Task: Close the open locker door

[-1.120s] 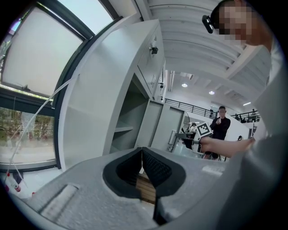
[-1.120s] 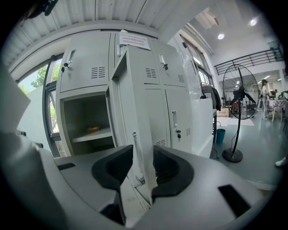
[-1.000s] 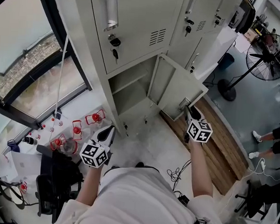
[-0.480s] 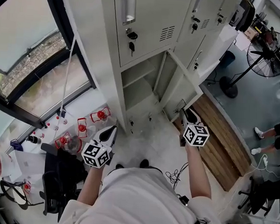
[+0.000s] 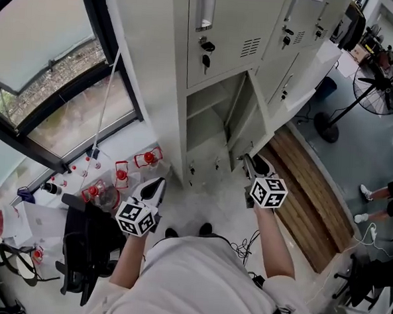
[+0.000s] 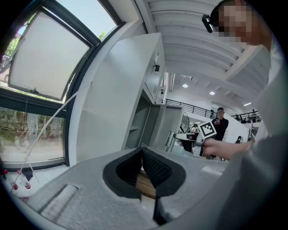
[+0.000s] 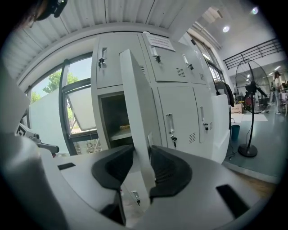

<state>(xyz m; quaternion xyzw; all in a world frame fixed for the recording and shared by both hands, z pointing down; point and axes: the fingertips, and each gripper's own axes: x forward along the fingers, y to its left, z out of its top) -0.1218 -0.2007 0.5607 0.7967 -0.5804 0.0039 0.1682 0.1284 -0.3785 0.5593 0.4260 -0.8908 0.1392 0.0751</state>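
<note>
While your right hand-held gripper point(image 7: 141, 155) is holding its jaws spread, the locker door point(image 7: 135, 99) is standing upright between them, its free edge running vertically. The open compartment point(image 7: 112, 117) is lying to that gripper's left, so a leftward push is looking right. Your left hand-held gripper point(image 6: 141, 150), pressed together and empty, is hanging farther off.
</note>
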